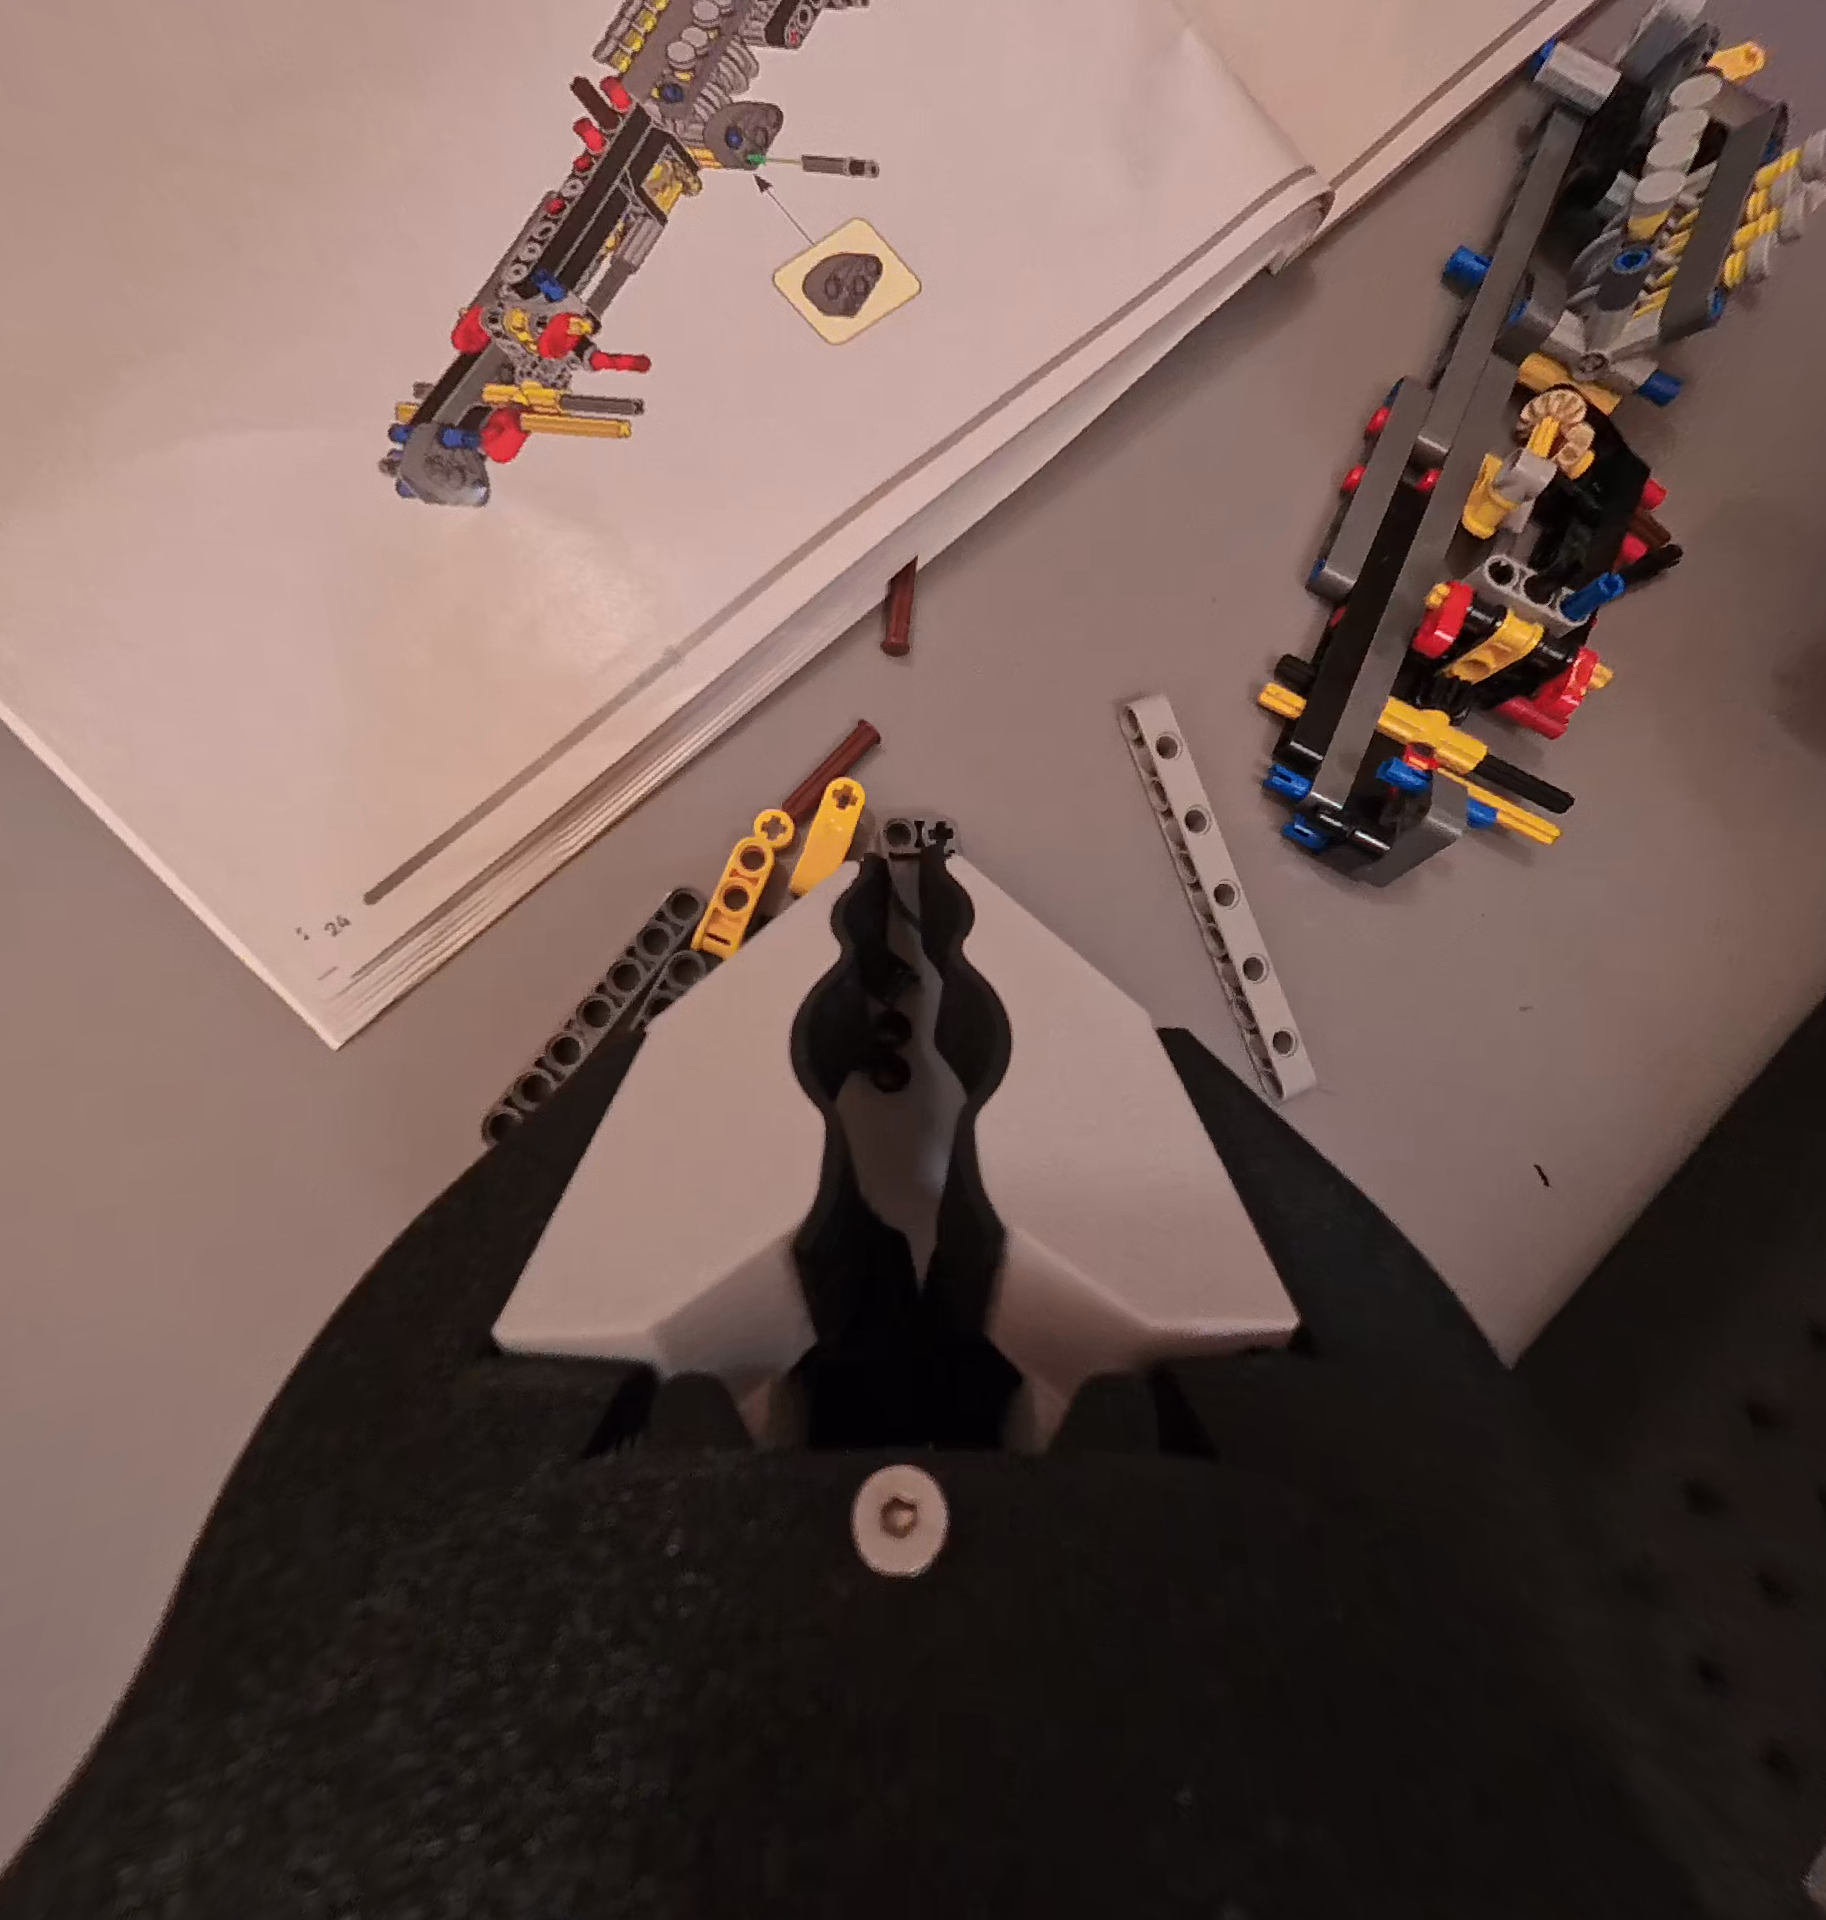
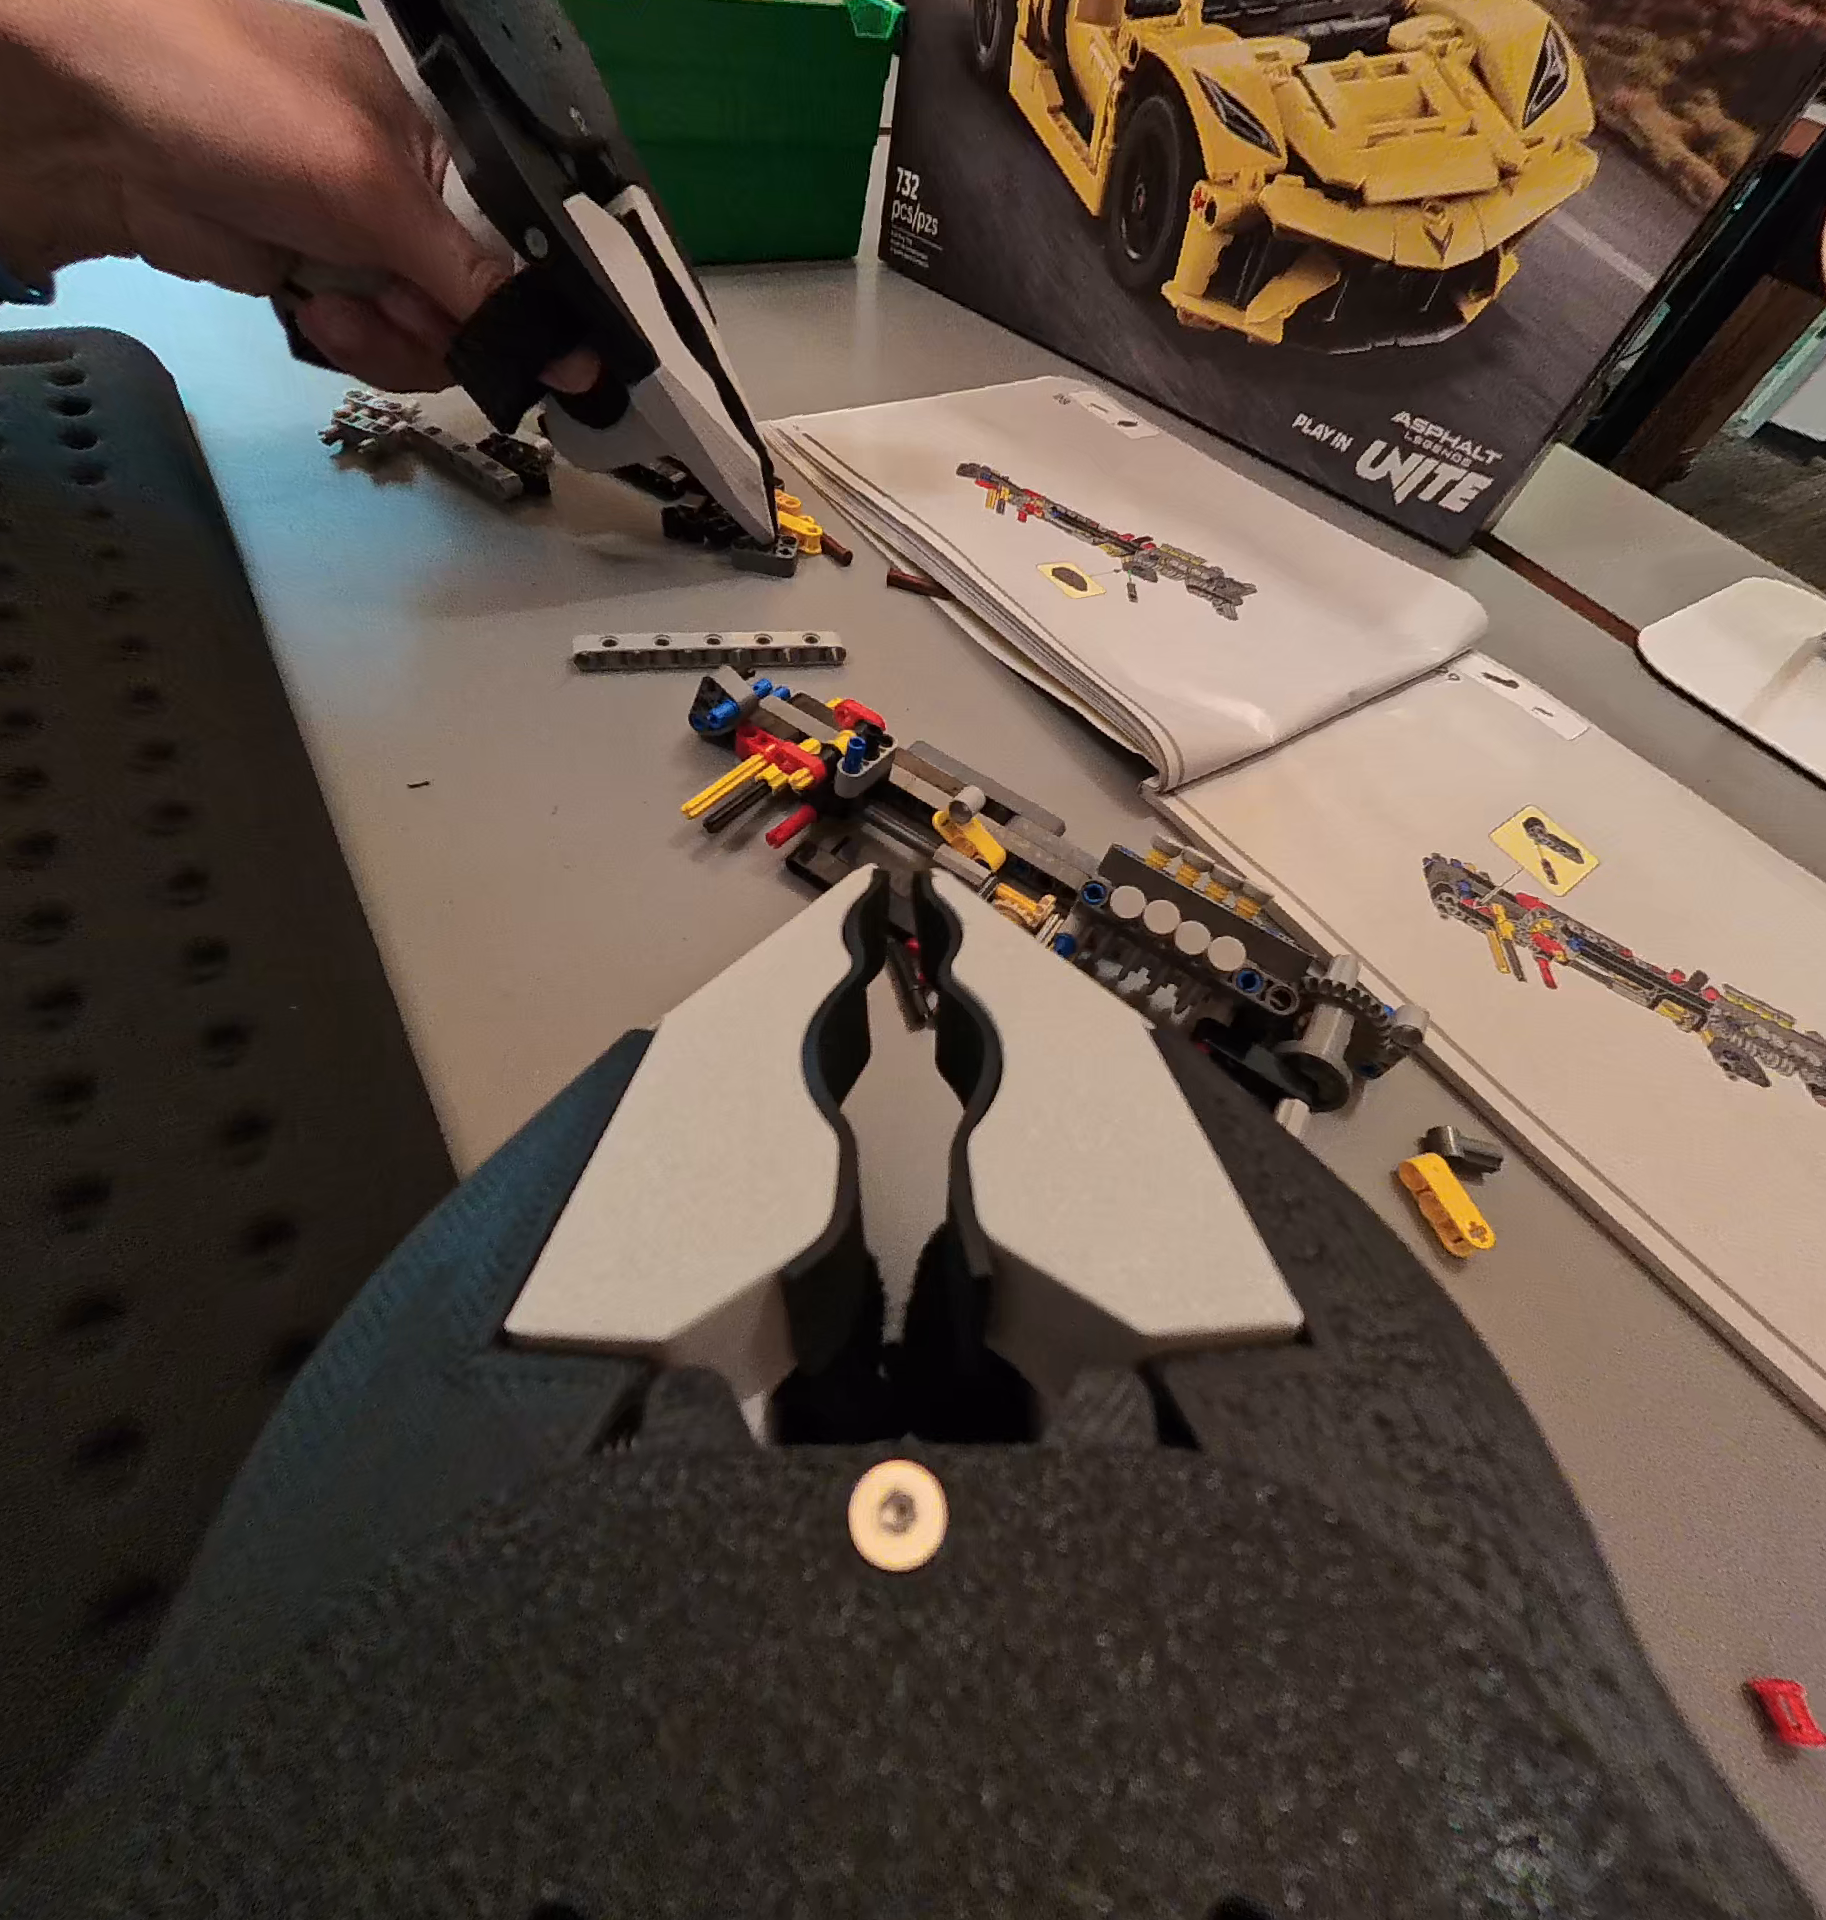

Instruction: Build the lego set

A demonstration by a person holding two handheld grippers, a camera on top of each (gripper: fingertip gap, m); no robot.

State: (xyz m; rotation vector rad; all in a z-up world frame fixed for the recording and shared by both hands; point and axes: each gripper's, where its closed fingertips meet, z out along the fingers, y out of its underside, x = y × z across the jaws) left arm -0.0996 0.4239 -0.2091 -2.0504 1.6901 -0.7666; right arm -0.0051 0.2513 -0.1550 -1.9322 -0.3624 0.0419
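Lego chassis (image 2: 1002, 862) lies on grey table (image 2: 535, 883), between open instruction booklet (image 2: 1148, 582) and black perforated mat (image 2: 109, 831). A hand (image 2: 213, 177) tilts left gripper (image 2: 769, 535) steeply down, tips nearly closed on small dark grey connector (image 1: 917, 836) beside yellow pieces (image 1: 784, 873). Right gripper (image 2: 901, 883) sits low at chassis edge, jaws a narrow slit; cannot tell if gripping. Loose grey beam (image 2: 709, 650) nearby. Set box (image 2: 1304, 208) stands behind.

Grey table (image 2: 493, 831) carries open manual (image 2: 1252, 623), lego chassis (image 2: 1044, 883), loose beams (image 2: 708, 650).
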